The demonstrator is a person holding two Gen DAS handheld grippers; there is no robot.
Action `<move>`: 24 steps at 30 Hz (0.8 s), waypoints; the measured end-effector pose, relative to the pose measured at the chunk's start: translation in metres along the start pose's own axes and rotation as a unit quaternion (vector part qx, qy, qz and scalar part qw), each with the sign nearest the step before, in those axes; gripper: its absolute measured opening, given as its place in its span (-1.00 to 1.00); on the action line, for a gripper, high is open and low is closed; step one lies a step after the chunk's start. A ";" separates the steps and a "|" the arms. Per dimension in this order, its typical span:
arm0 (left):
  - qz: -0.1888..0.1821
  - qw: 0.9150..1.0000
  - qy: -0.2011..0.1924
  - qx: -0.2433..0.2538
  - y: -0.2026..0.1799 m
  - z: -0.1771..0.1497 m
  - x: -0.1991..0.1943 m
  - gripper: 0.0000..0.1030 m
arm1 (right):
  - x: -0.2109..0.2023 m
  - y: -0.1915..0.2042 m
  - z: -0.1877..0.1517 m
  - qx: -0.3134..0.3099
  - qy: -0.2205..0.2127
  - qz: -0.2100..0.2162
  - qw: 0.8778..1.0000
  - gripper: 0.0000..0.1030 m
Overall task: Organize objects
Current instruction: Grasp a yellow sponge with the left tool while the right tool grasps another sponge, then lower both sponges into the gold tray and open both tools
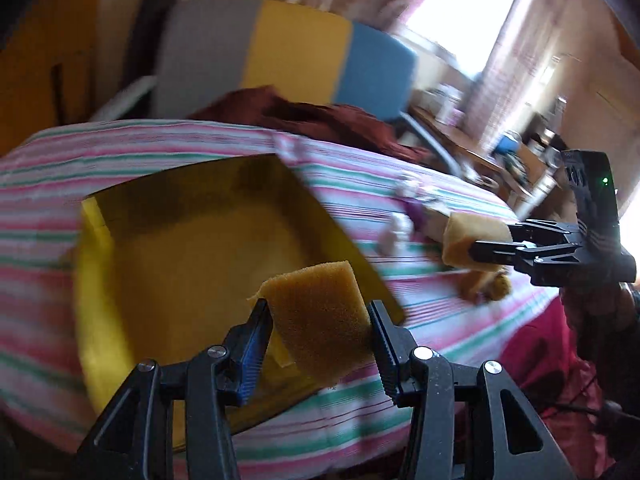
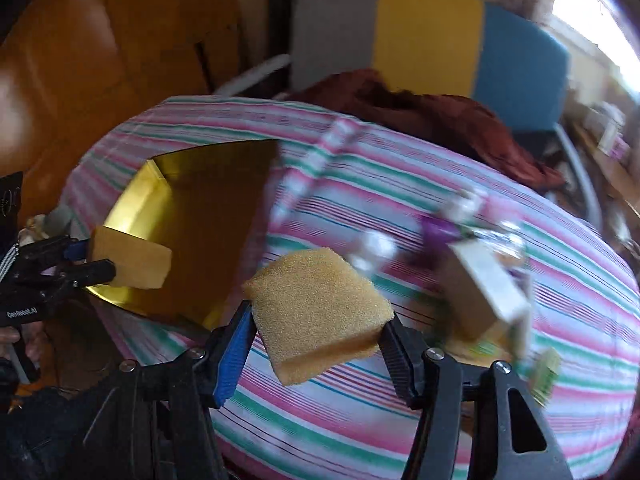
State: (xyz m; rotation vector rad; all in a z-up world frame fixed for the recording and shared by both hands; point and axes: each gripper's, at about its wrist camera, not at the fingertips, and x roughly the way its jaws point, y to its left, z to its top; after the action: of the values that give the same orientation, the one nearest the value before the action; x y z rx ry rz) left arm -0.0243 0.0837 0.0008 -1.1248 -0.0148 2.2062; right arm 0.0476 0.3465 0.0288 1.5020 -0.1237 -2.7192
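Sponges are what both claws carry: the left claw (image 1: 318,322) pinches one tan sponge block (image 1: 320,316) just above the near right corner of the open yellow box (image 1: 96,280), and the right claw (image 2: 320,320) pinches a second sponge (image 2: 320,312) over the striped bedcover (image 2: 400,420), to the right of the box. Neither claw is spread; each squeezes its foam from both sides.

Judging by the task, the step in hand is dropping these sponges into the box. To do it well, the left sponge should travel further left and away until it hangs clearly over the box floor, not the rim, before the claw lets go; foam is light and springy, so a low release should stop it bouncing out. The right claw would do best to wait or approach from the right edge so the two do not collide.

As far as the left wrist view shows, the box floor looks bare. Small purple and white packets (image 2: 484,280) lie loose on the bedcover at the right, too blurred to identify.
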 end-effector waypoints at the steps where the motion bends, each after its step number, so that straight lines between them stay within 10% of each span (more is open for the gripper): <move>1: 0.010 1.000 -0.001 -0.004 0.008 -0.003 -0.004 -0.05 | 0.011 0.013 0.008 -0.006 0.001 0.014 1.000 0.18; 10: 0.081 0.995 0.027 -0.048 0.067 -0.045 -0.011 0.04 | 0.104 0.109 0.060 0.011 0.034 0.137 0.990 0.23; 15: 0.089 0.994 0.013 -0.056 0.076 -0.054 -0.030 0.50 | 0.136 0.137 0.053 0.041 0.084 0.219 0.971 0.47; 24: 0.115 0.985 -0.051 -0.119 0.101 -0.036 -0.065 0.64 | 0.107 0.134 0.021 0.011 0.060 0.175 0.983 0.63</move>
State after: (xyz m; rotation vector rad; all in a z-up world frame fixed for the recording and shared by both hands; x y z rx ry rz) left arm -0.0258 -0.0418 -0.0045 -1.1898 -0.2061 2.5174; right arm -0.0282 0.2073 -0.0392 1.4821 -0.3776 -2.3545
